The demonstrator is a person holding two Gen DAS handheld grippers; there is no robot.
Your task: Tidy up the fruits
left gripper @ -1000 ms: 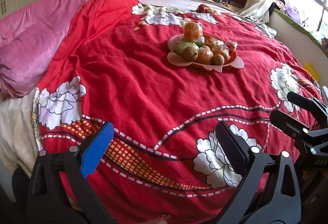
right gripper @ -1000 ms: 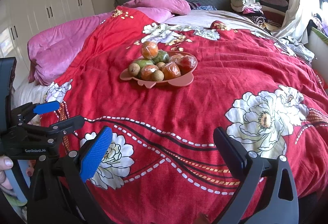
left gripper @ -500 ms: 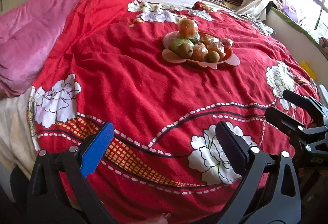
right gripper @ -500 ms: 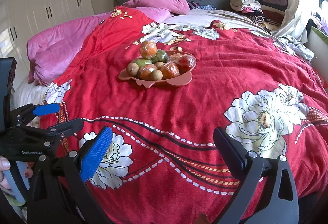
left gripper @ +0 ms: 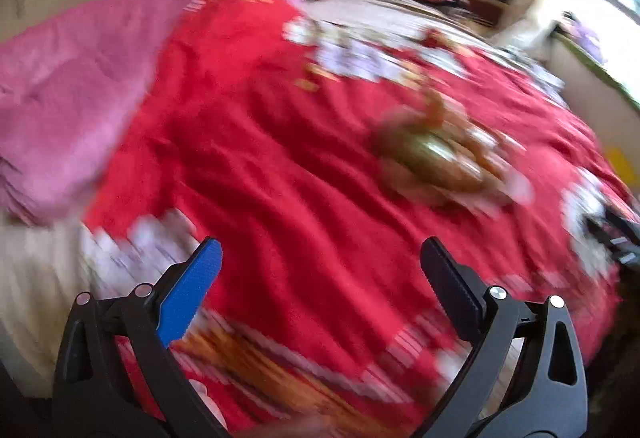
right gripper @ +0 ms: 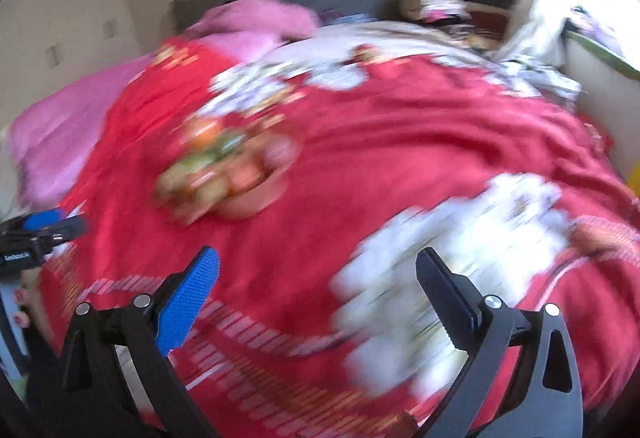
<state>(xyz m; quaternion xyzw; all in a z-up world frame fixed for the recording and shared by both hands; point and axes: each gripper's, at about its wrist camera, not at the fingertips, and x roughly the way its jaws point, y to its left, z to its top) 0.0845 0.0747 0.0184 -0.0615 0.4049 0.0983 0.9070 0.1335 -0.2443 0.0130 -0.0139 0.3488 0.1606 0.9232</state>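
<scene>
Both views are smearing with motion blur, where half a second ago they were sharp. The left gripper (left gripper: 320,262) is standing with its jaws spread wide and nothing between them, unchanged in spread from the earlier frames. The right gripper (right gripper: 318,270) is likewise spread wide and holding nothing.

The pink plate (left gripper: 516,189) with the pile of fruits (left gripper: 436,153) is lying on the red floral bedspread (left gripper: 280,165), ahead of the left gripper and to the right of its black finger. In this view it is now sitting lower and larger than before, so the left gripper is closing in on it, though the two are well apart. Single fruits cannot be told apart in the blur.

From the right gripper, the plate (right gripper: 260,197) and fruits (right gripper: 212,165) are lying ahead and to the left, above the blue pad (right gripper: 188,298), also lower in the view than earlier. The left gripper (right gripper: 52,226) is showing at the left edge of that view, beside the bedspread (right gripper: 400,141).

A pink quilt (left gripper: 64,97) is lying far left of the left gripper.
</scene>
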